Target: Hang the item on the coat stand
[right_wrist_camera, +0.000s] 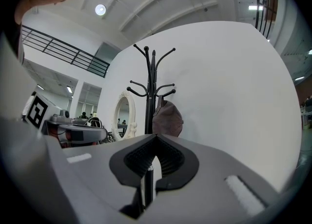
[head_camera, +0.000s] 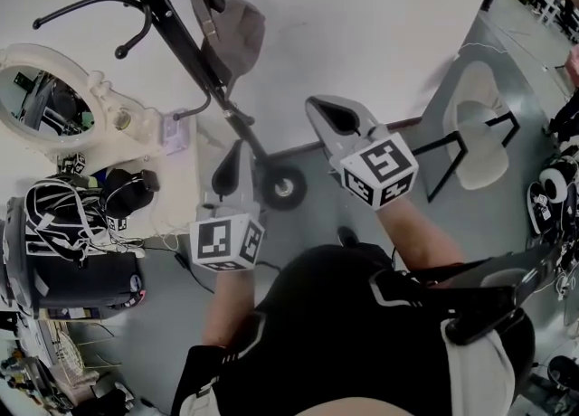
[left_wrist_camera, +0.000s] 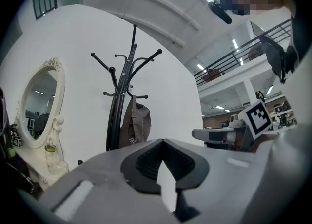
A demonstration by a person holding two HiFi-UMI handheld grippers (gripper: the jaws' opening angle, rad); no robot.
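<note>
- Standing by the far wall, the coat stand (head_camera: 172,18) carries the brown item (head_camera: 237,33), hung from a low hook beside the pole.
- The hanging step looks finished, and what is left is probably only to back away without knocking the stand.
- Left gripper (left_wrist_camera: 162,140): jaws together, empty.
- Right gripper (right_wrist_camera: 155,136): jaws together, empty.
- A pale mark on the item is too small to read.
</note>
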